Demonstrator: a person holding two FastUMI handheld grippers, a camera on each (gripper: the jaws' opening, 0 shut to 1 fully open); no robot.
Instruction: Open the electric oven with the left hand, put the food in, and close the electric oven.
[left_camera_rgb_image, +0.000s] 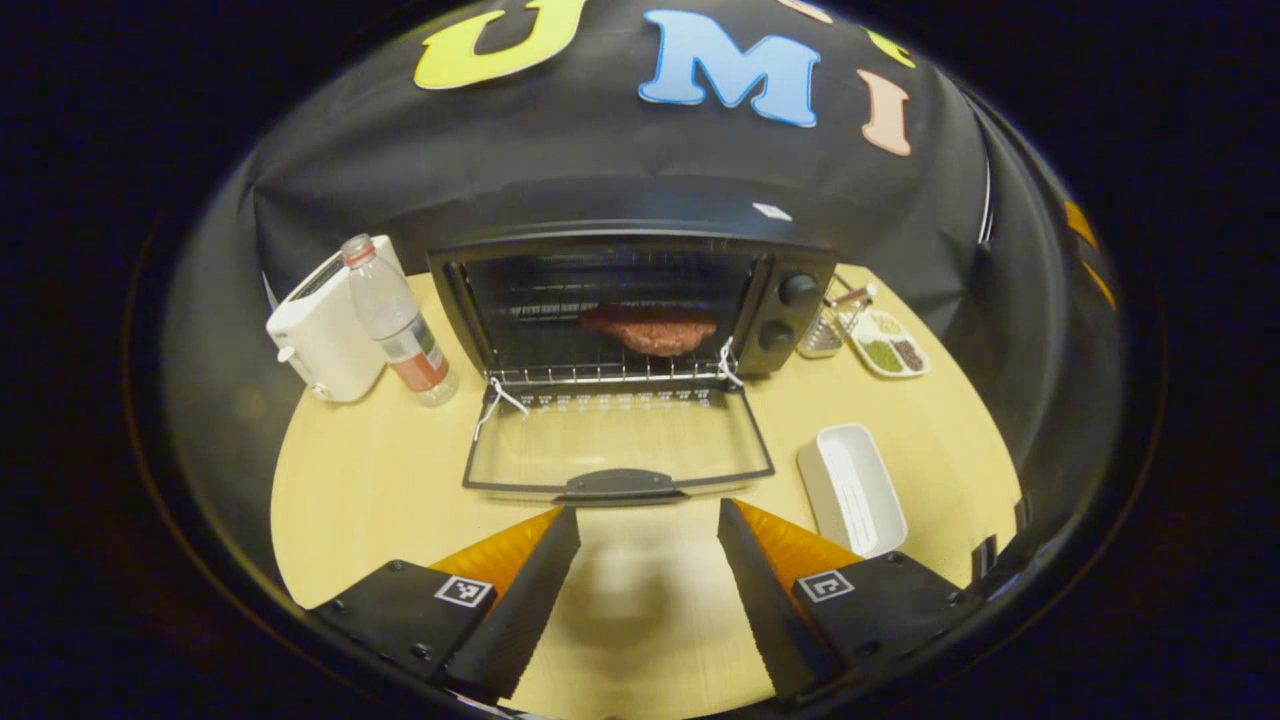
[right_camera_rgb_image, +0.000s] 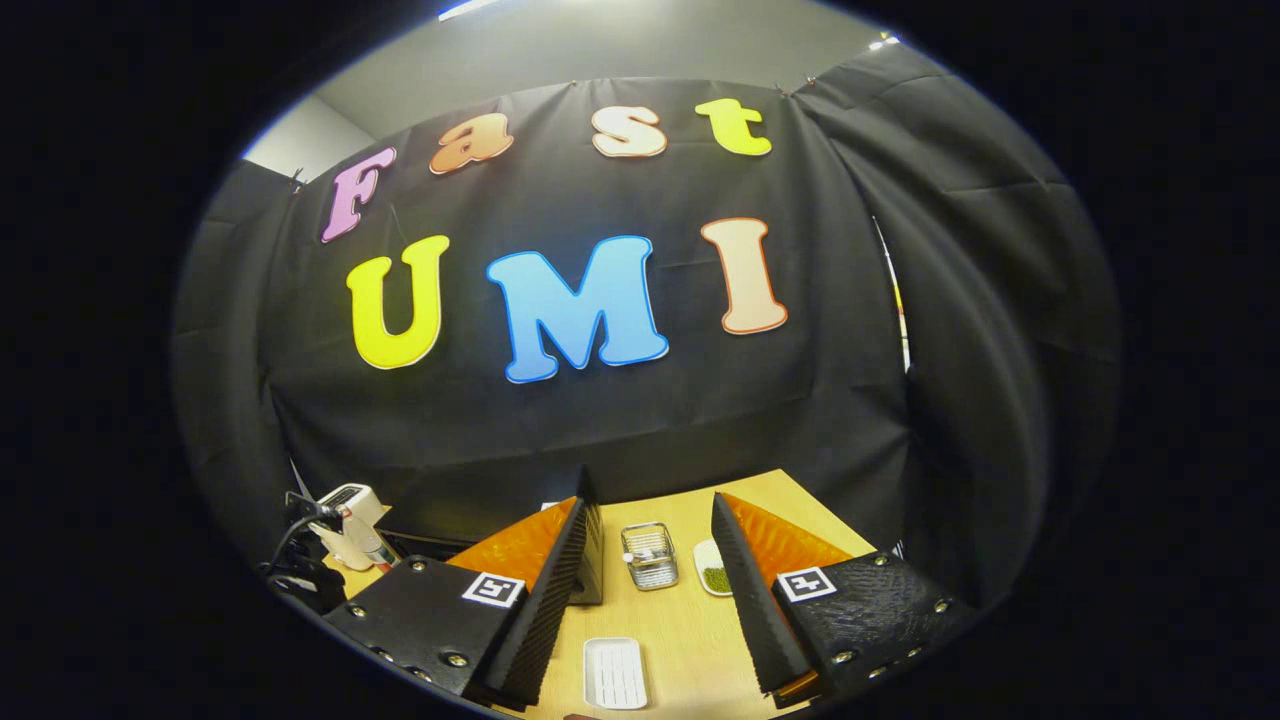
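Glass and dark metal lie flat on the pale wooden table (left_camera_rgb_image: 350, 480) as the electric oven (left_camera_rgb_image: 640, 300) stands with its door (left_camera_rgb_image: 618, 440) dropped fully open, the food (left_camera_rgb_image: 652, 330), a reddish slab of what looks like meat, already resting on the wire rack inside, toward the right of the cavity. What remains, by the look of it, is the closing. The door should swing stiffly on its hinge and is probably heavier than it seems, its pane fragile and likely slick, so the dark handle (left_camera_rgb_image: 620, 484) on the front edge appears the sensible place to hook or lift it. In the left gripper view, the left gripper (left_camera_rgb_image: 648, 545) waits just short of that handle, its jaws spread wide, holding nothing and touching nothing. In the right gripper view, the right gripper (right_camera_rgb_image: 650, 560) points up toward the booth's cloth wall, jaws likewise wide apart and empty, with a small white tray (right_camera_rgb_image: 615, 672), a little metal basket (right_camera_rgb_image: 649, 555) and a dish of green bits (right_camera_rgb_image: 714, 578) on the table beyond its tips. A white toaster (left_camera_rgb_image: 325, 330) and a plastic bottle (left_camera_rgb_image: 395, 320) stand left of the oven.
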